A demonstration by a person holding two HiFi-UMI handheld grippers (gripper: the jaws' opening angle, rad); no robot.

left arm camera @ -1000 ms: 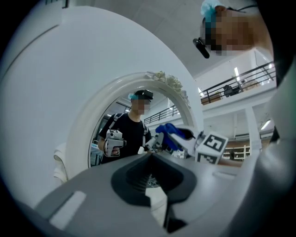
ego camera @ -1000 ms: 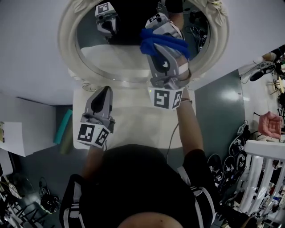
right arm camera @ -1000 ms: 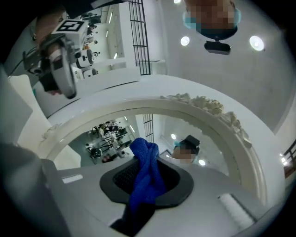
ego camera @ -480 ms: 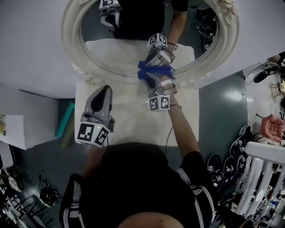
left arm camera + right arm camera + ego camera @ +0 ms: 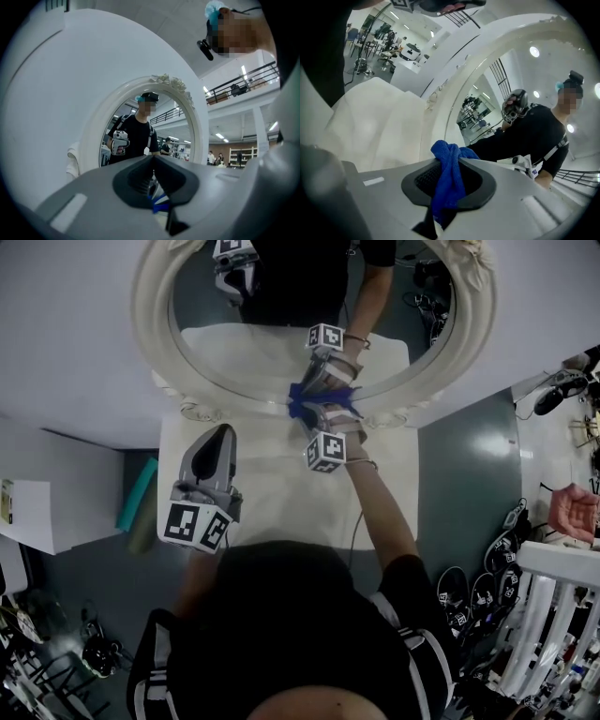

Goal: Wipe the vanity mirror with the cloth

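Right gripper (image 5: 314, 401) has dropped from high on the glass to the bottom rim of the vanity mirror (image 5: 244, 348), while the left gripper (image 5: 223, 430) hasn't budged. White table (image 5: 272, 498) with a cream cover stands against a pale wall (image 5: 66, 334) on a grey-green floor (image 5: 459, 465); the oval mirror has an ornate white frame (image 5: 148, 324) and shows the person's reflection. A teal roll (image 5: 137, 506) lies left of the table and a white railing (image 5: 553, 615) stands far right (cables and clutter around it). The right gripper's jaws are clamped on the blue cloth (image 5: 447, 180), bunched up against the lower edge of the mirror. The left gripper's jaws are closed with nothing between them, hovering over the table's left side, well apart from the mirror.
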